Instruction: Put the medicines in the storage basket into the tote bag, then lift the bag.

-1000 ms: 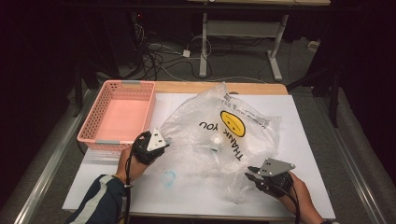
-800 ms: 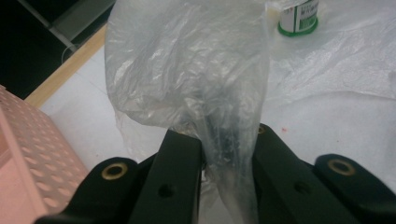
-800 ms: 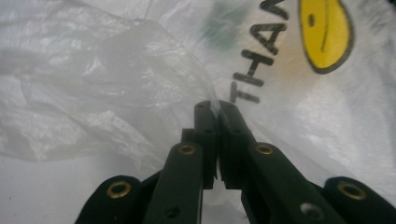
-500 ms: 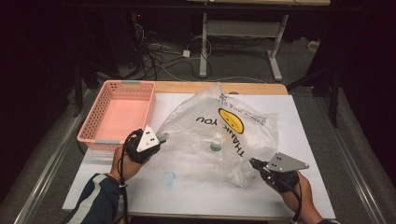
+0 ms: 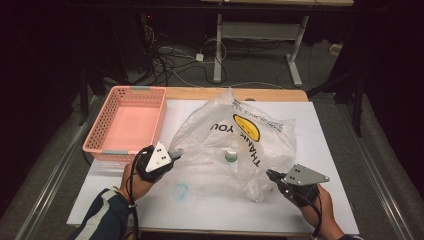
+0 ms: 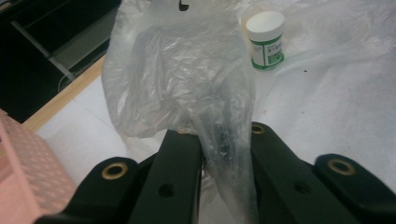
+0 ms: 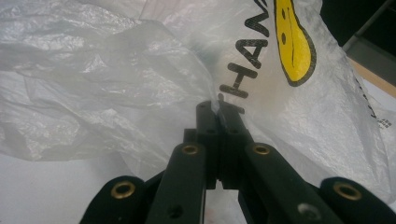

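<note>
A clear plastic bag (image 5: 235, 135) printed with THANK YOU and a yellow smiley face lies puffed up on the white sheet. A small white jar with a green label (image 5: 230, 156) stands under or inside the bag, also seen in the left gripper view (image 6: 266, 39). My left gripper (image 5: 177, 151) is shut on the bag's left edge, and a twisted strip of film (image 6: 224, 135) runs between its jaws. My right gripper (image 5: 270, 174) pinches the bag's lower right edge. In the right gripper view the jaws (image 7: 218, 105) meet on the film just below the lettering.
A pink mesh basket (image 5: 127, 125) with nothing in it stands at the table's left, just beyond my left hand. A small clear bluish ring (image 5: 180, 191) lies on the white sheet (image 5: 330, 150) near the front. Cables and a desk frame sit on the dark floor behind.
The left hand has rolled, so its grey plate now faces sideways. The right gripper has shifted slightly right, and the bag has drawn up into a fuller shape between the two.
</note>
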`<state>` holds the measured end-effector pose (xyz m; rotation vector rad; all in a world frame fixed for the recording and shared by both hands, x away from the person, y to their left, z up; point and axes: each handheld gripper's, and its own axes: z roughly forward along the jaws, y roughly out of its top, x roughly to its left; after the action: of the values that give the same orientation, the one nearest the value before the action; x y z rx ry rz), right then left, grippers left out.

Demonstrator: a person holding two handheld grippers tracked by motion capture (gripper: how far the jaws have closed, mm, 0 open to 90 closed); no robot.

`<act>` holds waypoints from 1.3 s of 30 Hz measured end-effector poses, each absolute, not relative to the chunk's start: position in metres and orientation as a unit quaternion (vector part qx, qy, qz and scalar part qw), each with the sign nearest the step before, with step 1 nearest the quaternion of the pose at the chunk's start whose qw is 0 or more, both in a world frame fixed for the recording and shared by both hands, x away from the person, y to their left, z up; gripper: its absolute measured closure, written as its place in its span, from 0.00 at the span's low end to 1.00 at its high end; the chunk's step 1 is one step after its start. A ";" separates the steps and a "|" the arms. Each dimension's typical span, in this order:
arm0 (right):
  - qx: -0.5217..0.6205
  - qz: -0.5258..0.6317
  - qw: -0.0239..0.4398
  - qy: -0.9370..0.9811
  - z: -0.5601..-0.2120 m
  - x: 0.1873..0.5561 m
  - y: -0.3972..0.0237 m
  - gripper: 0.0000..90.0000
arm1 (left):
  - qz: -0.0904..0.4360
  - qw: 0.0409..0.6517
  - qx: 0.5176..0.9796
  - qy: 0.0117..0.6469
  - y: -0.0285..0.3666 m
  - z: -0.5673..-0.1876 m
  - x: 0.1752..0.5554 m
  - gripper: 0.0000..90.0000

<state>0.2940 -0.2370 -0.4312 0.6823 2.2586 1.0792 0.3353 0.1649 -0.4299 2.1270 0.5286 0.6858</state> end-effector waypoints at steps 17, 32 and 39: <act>0.241 0.448 0.306 0.805 -0.400 0.312 -0.229 1.00 | 0.281 0.454 0.827 0.175 0.137 -0.408 0.350 0.98; 0.237 0.536 0.341 0.736 -0.331 0.358 -0.202 1.00 | 0.306 0.548 0.765 0.147 0.107 -0.338 0.379 0.98; 0.230 0.549 0.357 0.720 -0.305 0.354 -0.199 1.00 | 0.315 0.565 0.748 0.149 0.114 -0.316 0.378 0.98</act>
<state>0.3538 -0.1992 -0.3052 0.5944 1.8586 1.4170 0.3778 0.1140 -0.3163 1.7603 0.3494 0.7414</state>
